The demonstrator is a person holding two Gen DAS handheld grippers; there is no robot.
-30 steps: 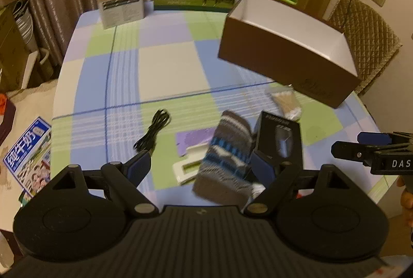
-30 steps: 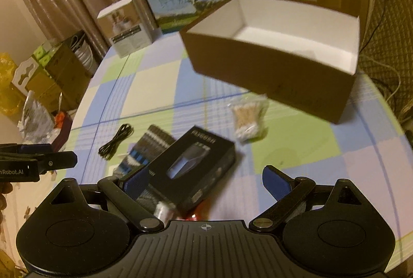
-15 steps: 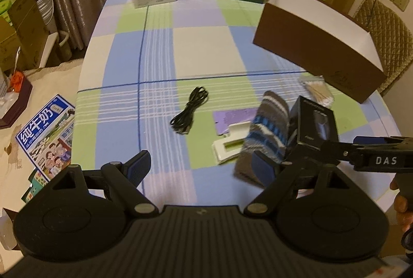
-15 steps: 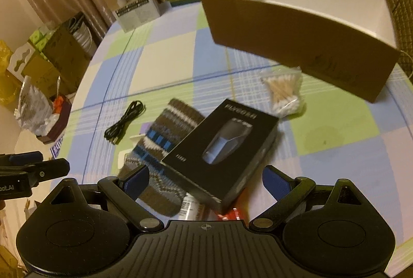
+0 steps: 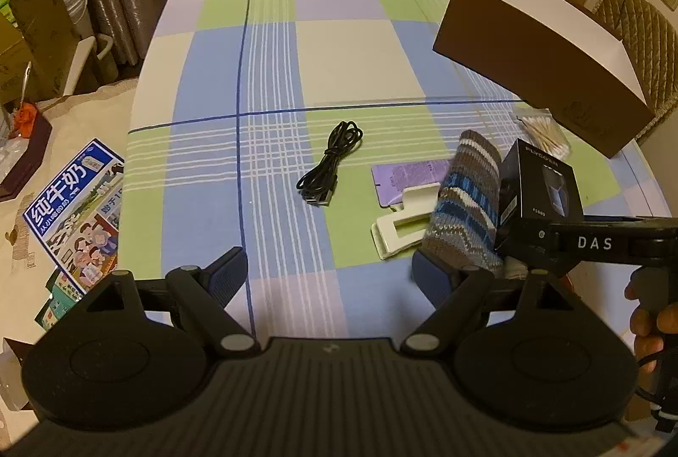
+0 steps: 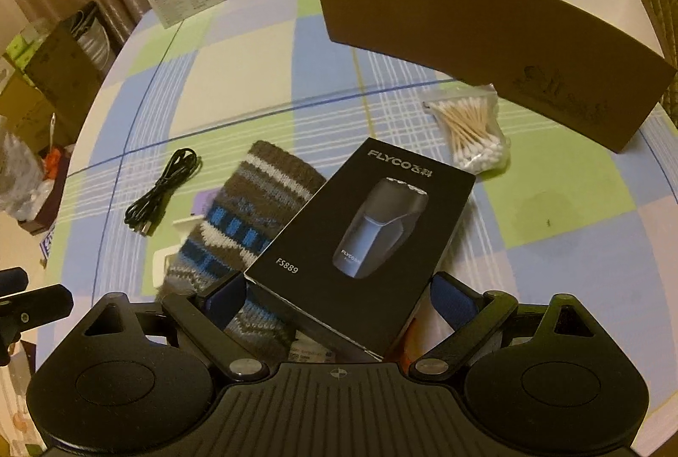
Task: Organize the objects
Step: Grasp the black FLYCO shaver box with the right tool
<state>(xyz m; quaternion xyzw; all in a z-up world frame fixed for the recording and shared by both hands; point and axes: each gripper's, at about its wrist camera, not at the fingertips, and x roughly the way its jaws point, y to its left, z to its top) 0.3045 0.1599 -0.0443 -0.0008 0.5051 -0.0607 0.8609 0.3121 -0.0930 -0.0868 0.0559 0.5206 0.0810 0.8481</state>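
**Right gripper lined up on the razor box, left one just hanging out**

So the black razor box (image 6: pixel 364 241) sits right in front of the right gripper (image 6: pixel 339 300), its near end already between the two fingers. The fingers are spread wide, one either side of the box's near corners, and I can't tell if either pad is touching yet. The box's long axis runs away from the gripper and slants to the right, roughly toward the big brown cardboard box (image 6: pixel 487 20) at the far right of the table (image 6: pixel 262 84). It's propped partly on the knit sock (image 6: pixel 237 219), so it sits tilted, not flat. My guess is the next step is closing on it and carrying it to that open box.

The left gripper (image 5: pixel 330 274) is wide open too, holding nothing, hovering over bare tablecloth well left of the pile. The right one is clearly nearer.

Count on the table: one razor box, one sock, one coiled black cable (image 5: pixel 330 168), one bag of cotton swabs (image 6: pixel 470 130), one purple card (image 5: pixel 407 177) with a white plastic piece (image 5: pixel 398 228) just beside it. Something small is tucked under the razor box, can't make it out.
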